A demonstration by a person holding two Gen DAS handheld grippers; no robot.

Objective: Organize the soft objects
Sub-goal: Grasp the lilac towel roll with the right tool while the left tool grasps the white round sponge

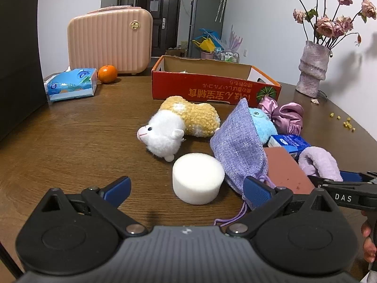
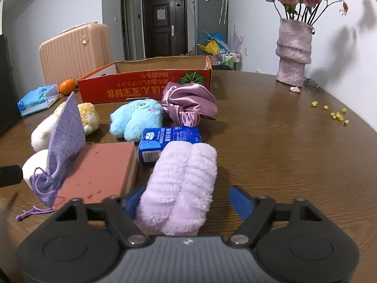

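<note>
In the left wrist view, the left gripper (image 1: 186, 188) hangs low over the brown table (image 1: 77, 139) with its jaws spread wide and nothing pressed between them. A white foam cylinder (image 1: 198, 178) stands on the table just ahead, between the two blue pads but clear of both. The right-hand pad overlaps a purple woven pouch (image 1: 238, 148), which leans upright beside the cylinder with its drawstring trailing toward the camera. Behind them lies a white and yellow plush animal (image 1: 179, 127) on its side. A red cardboard box (image 1: 212, 85) sits open further back, toward the far edge. A blue plush toy (image 1: 262, 123) and a shiny purple satin cap (image 1: 286, 115) lie to the right of the pouch. The right gripper (image 1: 351, 179) enters from the right edge at a fluffy lilac cloth (image 1: 318, 161).

In the right wrist view, the right gripper (image 2: 188, 202) has the fluffy lilac cloth (image 2: 181, 184) between its pads. The left pad touches the fabric, while a gap shows at the right pad, so the jaws stand half wide and not yet clamped. A pink sponge block (image 2: 101, 172) lies just left of the cloth, and a blue tissue pack (image 2: 167, 143) lies at its far end. A vase of dried roses (image 2: 293, 52) stands near the table's far right edge.
</note>
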